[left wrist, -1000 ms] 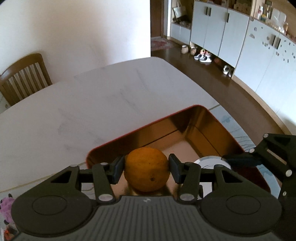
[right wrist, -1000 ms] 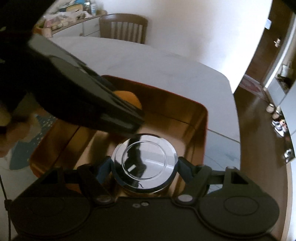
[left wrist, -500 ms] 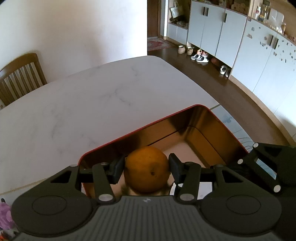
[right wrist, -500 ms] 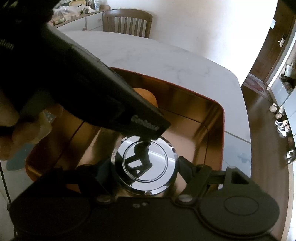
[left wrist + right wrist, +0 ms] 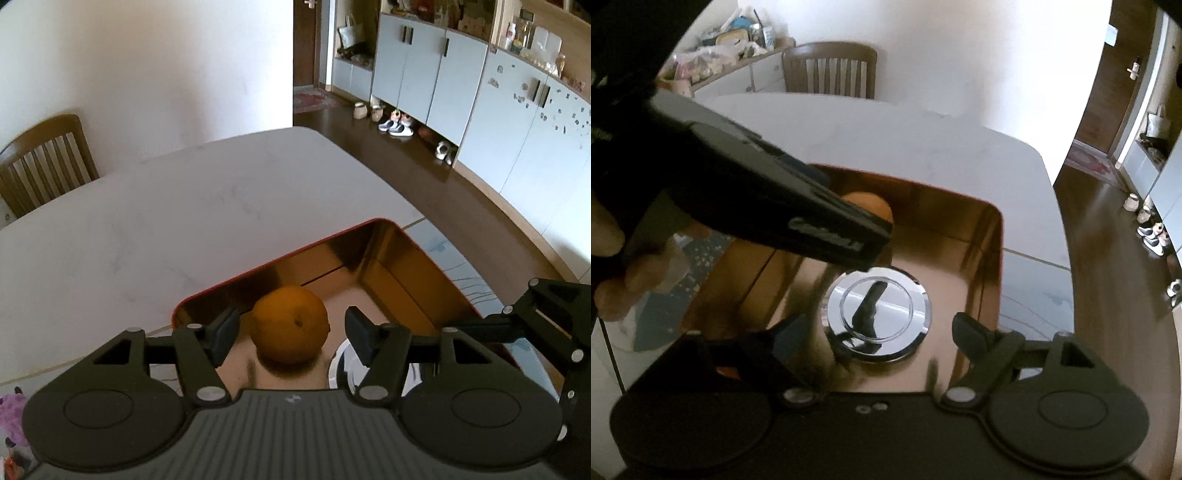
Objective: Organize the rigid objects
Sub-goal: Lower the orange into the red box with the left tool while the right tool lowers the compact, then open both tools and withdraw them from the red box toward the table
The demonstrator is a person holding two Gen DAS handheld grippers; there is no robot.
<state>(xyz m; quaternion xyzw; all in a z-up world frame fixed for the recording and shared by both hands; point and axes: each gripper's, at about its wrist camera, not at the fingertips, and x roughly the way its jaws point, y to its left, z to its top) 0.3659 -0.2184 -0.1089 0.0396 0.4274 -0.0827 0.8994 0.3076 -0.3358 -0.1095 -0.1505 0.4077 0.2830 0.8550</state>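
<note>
An orange (image 5: 290,325) rests on the floor of a red-rimmed tin with a shiny gold inside (image 5: 402,258). My left gripper (image 5: 291,332) straddles the fruit with its jaws opening, and a gap shows on each side of it. In the right wrist view a jar with a mirror-bright round lid (image 5: 875,314) stands in the same tin (image 5: 990,266). My right gripper (image 5: 877,330) is around the jar, jaws opening, with both pads clear of the lid. The left gripper's black body crosses above the orange (image 5: 875,208) there.
The tin sits on a white marble table (image 5: 166,229). A wooden chair (image 5: 44,162) stands at the far side. A patterned mat (image 5: 465,273) lies under the tin's right side. A person's hand (image 5: 613,266) holds the left gripper. Cabinets and shoes (image 5: 395,123) line the floor beyond.
Both grippers have let go. The left pads have drawn away from the orange, which now lies in the tin. The right pads have spread off the jar's lid and pulled back a little.
</note>
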